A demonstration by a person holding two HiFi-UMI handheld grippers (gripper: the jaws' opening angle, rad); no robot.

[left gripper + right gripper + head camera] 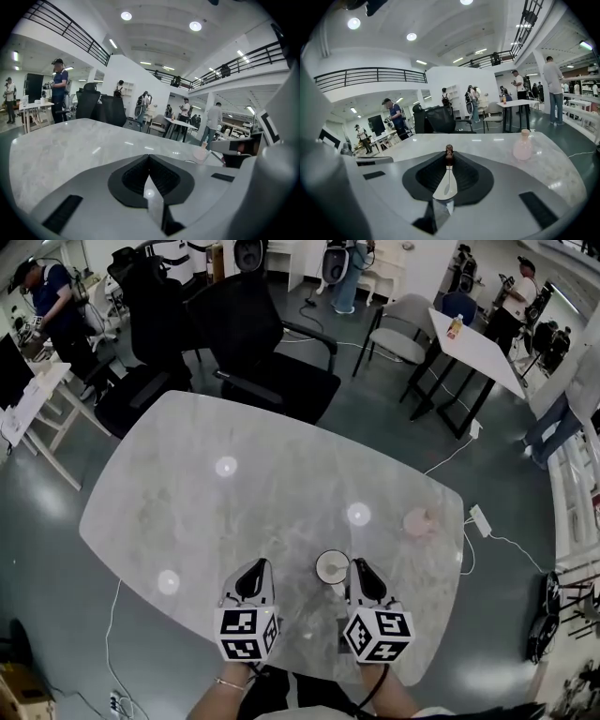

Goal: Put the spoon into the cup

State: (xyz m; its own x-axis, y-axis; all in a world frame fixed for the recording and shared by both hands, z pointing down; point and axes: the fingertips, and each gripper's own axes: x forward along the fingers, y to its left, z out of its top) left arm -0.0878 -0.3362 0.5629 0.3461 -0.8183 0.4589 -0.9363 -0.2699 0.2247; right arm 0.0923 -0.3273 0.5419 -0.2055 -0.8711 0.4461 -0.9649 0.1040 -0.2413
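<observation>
A white cup (331, 566) stands on the marble table (234, 502) near its front edge, between my two grippers. My right gripper (361, 570) is just right of the cup and is shut on a white spoon (446, 183). The spoon's bowl lies toward the camera, and a small brown knob on its handle end (449, 151) pokes out past the jaw tips. My left gripper (255, 570) is left of the cup, its jaws (149, 157) closed together with nothing between them. The cup does not show in the right gripper view.
A pink bottle (419, 521) stands on the table to the right of the cup, also seen as the pink bottle (522, 145). Black office chairs (267, 352) stand at the table's far side. People and other tables are farther back in the room.
</observation>
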